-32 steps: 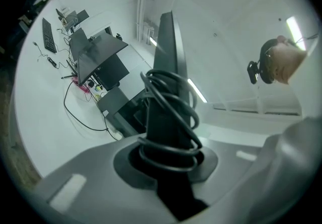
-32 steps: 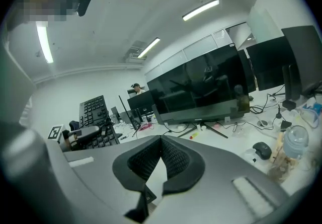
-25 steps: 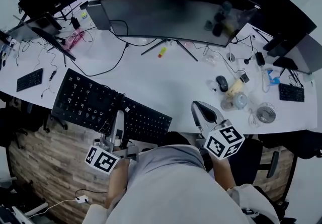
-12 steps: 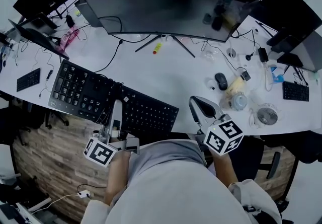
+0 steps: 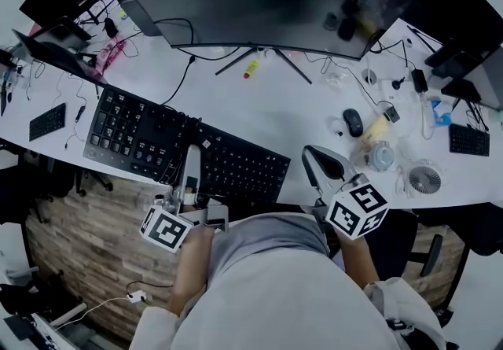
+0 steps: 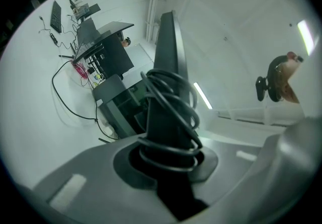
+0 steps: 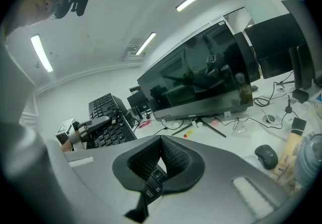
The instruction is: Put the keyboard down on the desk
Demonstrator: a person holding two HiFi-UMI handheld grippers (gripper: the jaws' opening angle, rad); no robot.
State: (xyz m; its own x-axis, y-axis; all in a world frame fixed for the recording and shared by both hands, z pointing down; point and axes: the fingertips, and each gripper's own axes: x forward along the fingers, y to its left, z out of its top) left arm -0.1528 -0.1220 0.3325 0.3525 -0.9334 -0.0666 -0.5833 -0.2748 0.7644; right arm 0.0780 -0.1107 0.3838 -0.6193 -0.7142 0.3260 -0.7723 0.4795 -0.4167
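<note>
The left gripper (image 5: pixel 191 156) is clamped on the near edge of the black keyboard (image 5: pixel 141 132) and its coiled cable (image 6: pixel 173 112), tilted over the front of the white desk (image 5: pixel 259 116); just right, the right gripper (image 5: pixel 314 160) has its jaws closed and empty.

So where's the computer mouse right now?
In the head view the mouse lies on the right half of the white desk, beyond the right hand-held gripper and just left of a cream bottle.

The head camera looks steeply down on the desk (image 5: pixel 259 116). Each gripper camera rides close behind its jaws; the right faces the curved monitor (image 5: pixel 259 10), shared with overhead.
</note>
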